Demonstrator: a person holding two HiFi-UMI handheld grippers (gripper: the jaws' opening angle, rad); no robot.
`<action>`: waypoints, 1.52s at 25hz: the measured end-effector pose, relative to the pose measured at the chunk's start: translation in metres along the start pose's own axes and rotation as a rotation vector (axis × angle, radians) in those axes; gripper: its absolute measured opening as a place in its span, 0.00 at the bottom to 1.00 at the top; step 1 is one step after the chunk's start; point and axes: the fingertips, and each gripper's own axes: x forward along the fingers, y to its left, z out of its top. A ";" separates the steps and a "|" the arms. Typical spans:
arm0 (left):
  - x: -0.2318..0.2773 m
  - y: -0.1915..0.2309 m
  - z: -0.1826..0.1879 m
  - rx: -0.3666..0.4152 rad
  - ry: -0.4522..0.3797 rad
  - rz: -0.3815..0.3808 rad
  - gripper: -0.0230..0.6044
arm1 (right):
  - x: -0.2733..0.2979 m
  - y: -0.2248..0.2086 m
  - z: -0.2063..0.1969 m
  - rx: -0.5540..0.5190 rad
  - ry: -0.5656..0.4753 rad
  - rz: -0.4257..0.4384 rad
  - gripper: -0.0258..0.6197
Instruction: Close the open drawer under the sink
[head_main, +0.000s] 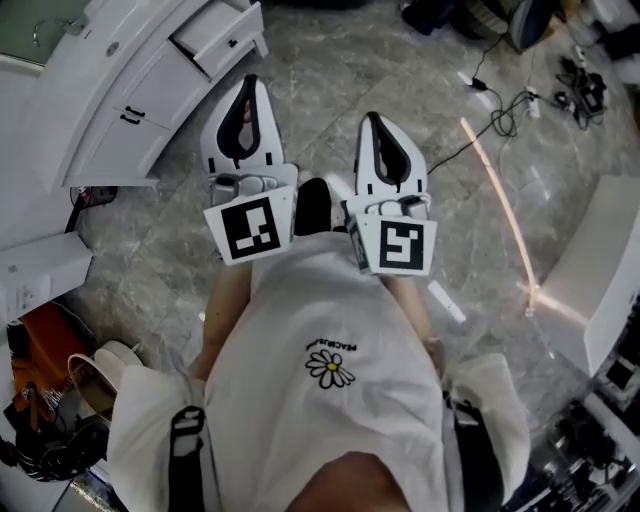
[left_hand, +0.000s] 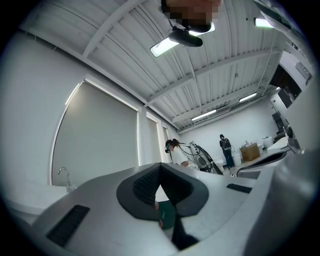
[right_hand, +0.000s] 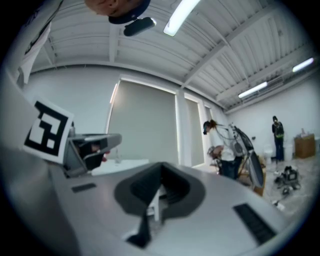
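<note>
The white vanity cabinet (head_main: 130, 95) under the sink stands at the top left of the head view, and its drawer (head_main: 218, 42) is pulled out toward the floor. My left gripper (head_main: 246, 88) is held level in front of me, shut with nothing in it, its tip short of the drawer and to the right of it. Beside it, my right gripper (head_main: 373, 122) also looks shut and empty. In the left gripper view the jaws meet at the left gripper (left_hand: 160, 167), and a faucet (left_hand: 62, 174) shows low at the left. The right gripper view shows the right gripper (right_hand: 160, 169) with its jaws together.
Grey marbled floor lies underfoot. Cables (head_main: 500, 100) and dark gear lie at the top right, and a white panel (head_main: 610, 270) stands at the right. At the left are a white box (head_main: 40, 265) and an orange case (head_main: 45, 350). Two people (left_hand: 175, 150) stand far off.
</note>
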 end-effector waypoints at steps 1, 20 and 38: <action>0.003 0.000 0.000 0.001 -0.006 0.001 0.07 | 0.002 -0.003 0.000 -0.006 -0.001 0.001 0.09; 0.132 0.015 -0.053 -0.112 -0.015 0.018 0.07 | 0.114 -0.050 -0.023 -0.084 0.073 0.045 0.09; 0.312 0.105 -0.084 -0.113 -0.021 0.134 0.07 | 0.365 -0.043 -0.003 -0.063 0.112 0.278 0.09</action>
